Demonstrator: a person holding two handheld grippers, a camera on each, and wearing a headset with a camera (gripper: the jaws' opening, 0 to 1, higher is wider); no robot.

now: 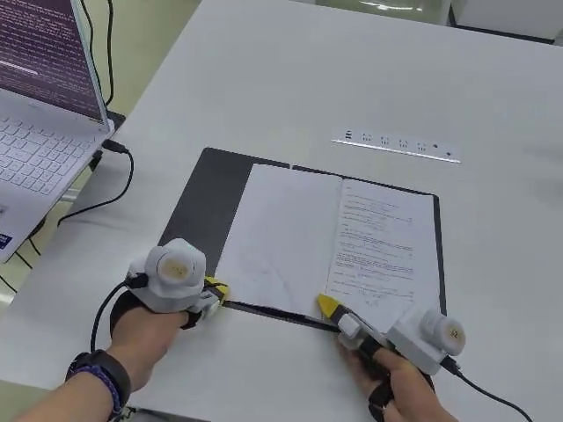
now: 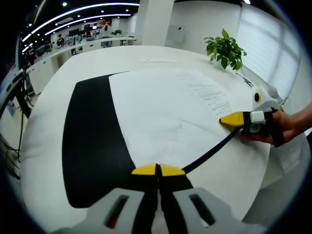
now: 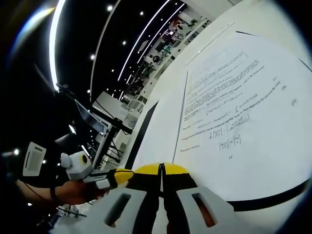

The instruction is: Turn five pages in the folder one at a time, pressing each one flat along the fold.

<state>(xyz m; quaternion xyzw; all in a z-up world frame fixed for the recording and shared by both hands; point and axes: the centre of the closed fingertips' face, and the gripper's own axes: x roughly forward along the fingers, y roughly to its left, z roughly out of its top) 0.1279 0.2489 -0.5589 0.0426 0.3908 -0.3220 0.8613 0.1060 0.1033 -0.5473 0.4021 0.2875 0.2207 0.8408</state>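
Ref. item: folder (image 1: 207,198), black, lying open and flat on white bench (image 1: 308,70), approx. centre. Blank page (image 1: 281,233) lies on the folder's L half, w/ a strip of bare black cover left of it; printed page (image 1: 387,246) lies on the R half. Beyond the folder's far edge: power strip (image 1: 396,145) set flush in the bench. Left of the folder, well apart: open laptop (image 1: 35,149), w/ a black cable (image 1: 130,176) looping from its side towards the folder. A potted plant (image 2: 225,48) stands past the folder's far R corner. Nothing lies on the pages. Left gripper (image 1: 216,288): yellow tips clenched together, nothing seen between them, at the blank page's near L corner. Right gripper (image 1: 327,305): tips likewise clenched, at the folder's near edge, by the fold. Writing: printed page and laptop screen carry text lines, too small to read; no brands legible.
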